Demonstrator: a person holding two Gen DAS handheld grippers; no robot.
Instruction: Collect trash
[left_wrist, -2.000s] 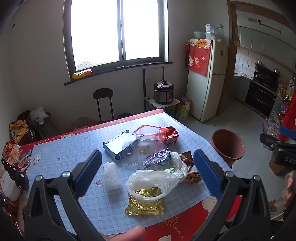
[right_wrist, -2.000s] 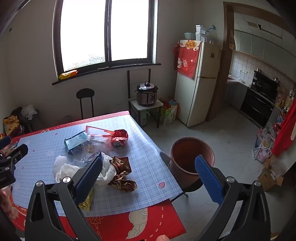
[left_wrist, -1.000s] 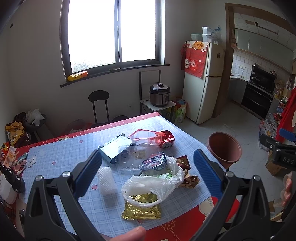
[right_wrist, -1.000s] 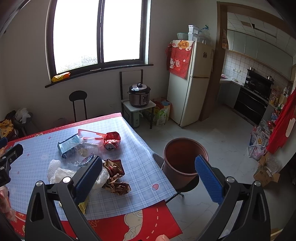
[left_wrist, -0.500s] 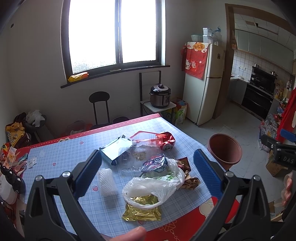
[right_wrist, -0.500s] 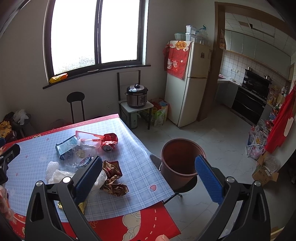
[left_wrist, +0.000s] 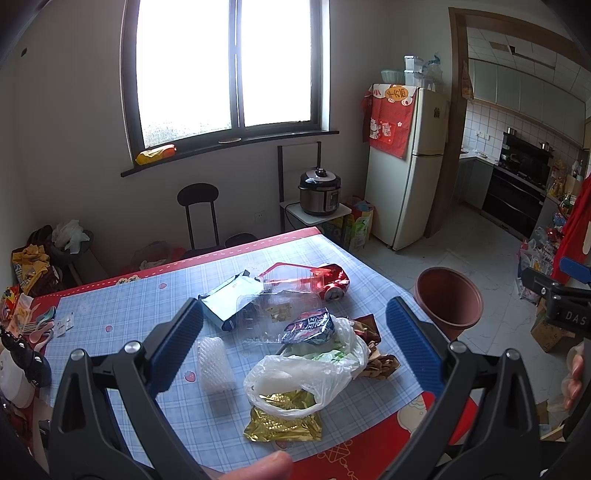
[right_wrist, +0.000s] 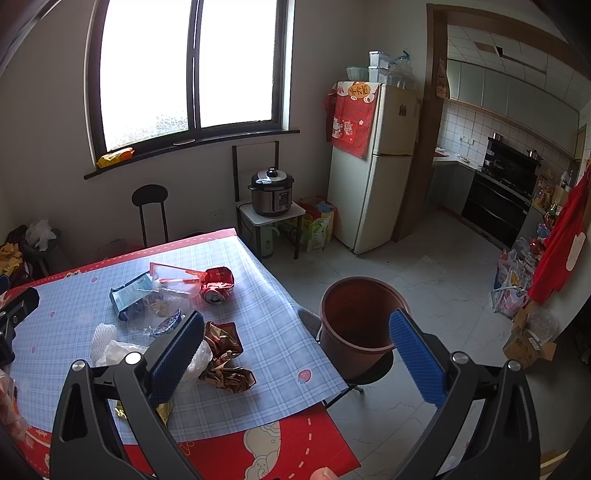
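Trash lies on the blue checked tablecloth (left_wrist: 110, 310): a white plastic bag (left_wrist: 306, 373), a gold foil wrapper (left_wrist: 282, 424), a crushed red can (left_wrist: 334, 284), a brown crumpled wrapper (right_wrist: 225, 358), a white foam net (left_wrist: 214, 365), a dark packet (left_wrist: 229, 299) and clear plastic (left_wrist: 273, 314). A brown bin (right_wrist: 360, 321) stands on a stool at the table's right edge. My left gripper (left_wrist: 293, 336) is open above the pile, holding nothing. My right gripper (right_wrist: 295, 354) is open and empty, between the table edge and the bin.
A fridge (right_wrist: 373, 162) and a rice cooker (right_wrist: 271, 192) on a small stand are at the back. A black chair (left_wrist: 197, 210) stands behind the table. Cups and snack bags (left_wrist: 22, 332) crowd the table's left end. Bags and boxes (right_wrist: 524, 325) sit on the floor at right.
Both grippers have drawn back and risen slightly, so the table and bin look a bit smaller. Both stay open and empty. The trash has not moved.
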